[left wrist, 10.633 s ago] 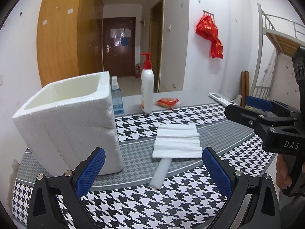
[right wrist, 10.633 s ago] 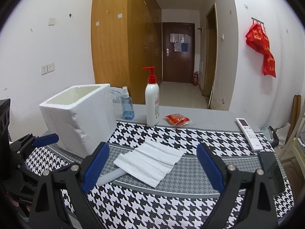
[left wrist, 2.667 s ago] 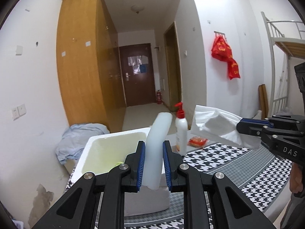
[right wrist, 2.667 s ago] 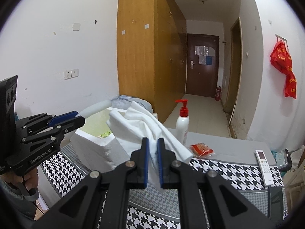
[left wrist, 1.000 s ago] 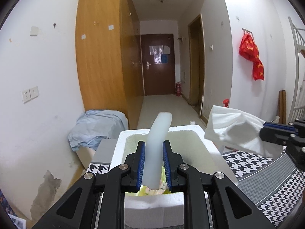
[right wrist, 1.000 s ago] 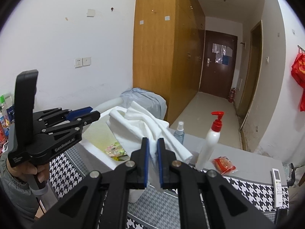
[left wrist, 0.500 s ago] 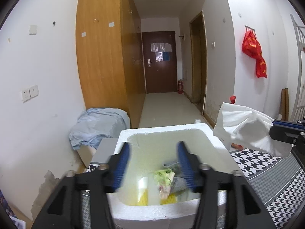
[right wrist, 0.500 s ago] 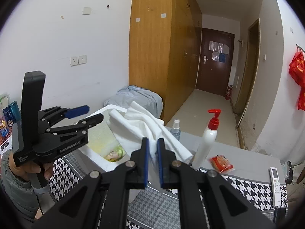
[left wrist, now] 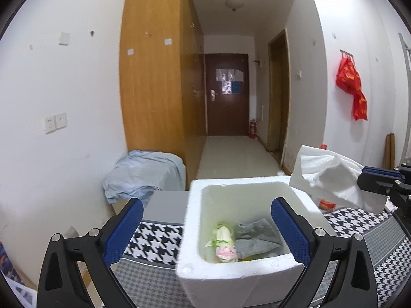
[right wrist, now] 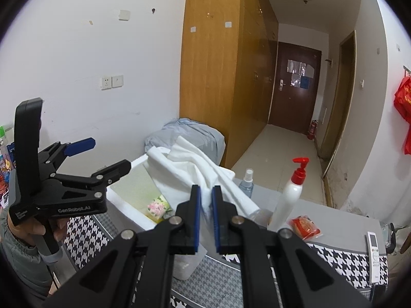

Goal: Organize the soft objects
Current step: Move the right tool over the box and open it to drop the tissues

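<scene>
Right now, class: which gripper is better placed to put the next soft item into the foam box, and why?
The right gripper: it is shut on the white cloth, held just beside the foam box. The left gripper is open and holds nothing.

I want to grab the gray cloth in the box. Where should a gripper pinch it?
Pinch the raised rumpled fold at the top of the gray cloth, coming straight down through the open top of the white foam box: its walls block every sideways approach.

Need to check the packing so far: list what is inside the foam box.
Inside the white foam box: a green-and-pink packet and a grey cloth, with something yellow beneath them. The box's near wall hides the floor, and the foam tube cannot be made out.
</scene>
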Demonstrator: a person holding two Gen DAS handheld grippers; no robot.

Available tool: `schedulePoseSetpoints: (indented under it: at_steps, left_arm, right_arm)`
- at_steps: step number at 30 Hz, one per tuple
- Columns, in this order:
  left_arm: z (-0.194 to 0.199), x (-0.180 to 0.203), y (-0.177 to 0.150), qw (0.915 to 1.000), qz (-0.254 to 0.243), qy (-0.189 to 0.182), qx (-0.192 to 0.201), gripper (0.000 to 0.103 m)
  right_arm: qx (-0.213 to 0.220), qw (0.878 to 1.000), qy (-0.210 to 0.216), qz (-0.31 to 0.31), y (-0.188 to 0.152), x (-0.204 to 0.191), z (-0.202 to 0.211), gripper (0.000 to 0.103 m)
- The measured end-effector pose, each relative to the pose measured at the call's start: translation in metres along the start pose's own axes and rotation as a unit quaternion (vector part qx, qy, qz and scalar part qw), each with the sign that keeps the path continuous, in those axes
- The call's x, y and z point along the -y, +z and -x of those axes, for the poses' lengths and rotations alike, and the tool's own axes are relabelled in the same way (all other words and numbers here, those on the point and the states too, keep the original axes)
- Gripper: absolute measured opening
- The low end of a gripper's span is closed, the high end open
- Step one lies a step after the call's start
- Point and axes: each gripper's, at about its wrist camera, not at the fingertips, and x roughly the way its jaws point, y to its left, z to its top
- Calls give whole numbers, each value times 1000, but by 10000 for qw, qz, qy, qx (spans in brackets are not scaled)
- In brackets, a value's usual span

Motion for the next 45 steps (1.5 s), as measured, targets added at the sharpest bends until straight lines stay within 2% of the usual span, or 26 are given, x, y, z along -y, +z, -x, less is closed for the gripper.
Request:
schedulePoseSetpoints:
  at_steps: [26, 39, 45]
  left_arm:
    - [30, -35, -7, 9995, 128, 264, 133, 102]
    - [33, -45, -15, 9988, 223, 423, 116, 102]
    - [31, -52, -18, 9986, 303, 436, 78, 102]
  right_arm:
    - [31, 9991, 413, 111, 19, -33, -19, 12]
    - [-200, 9985, 498, 112, 22, -39, -47, 12]
    - [-451, 9976, 525, -25, 20, -34, -66, 12]
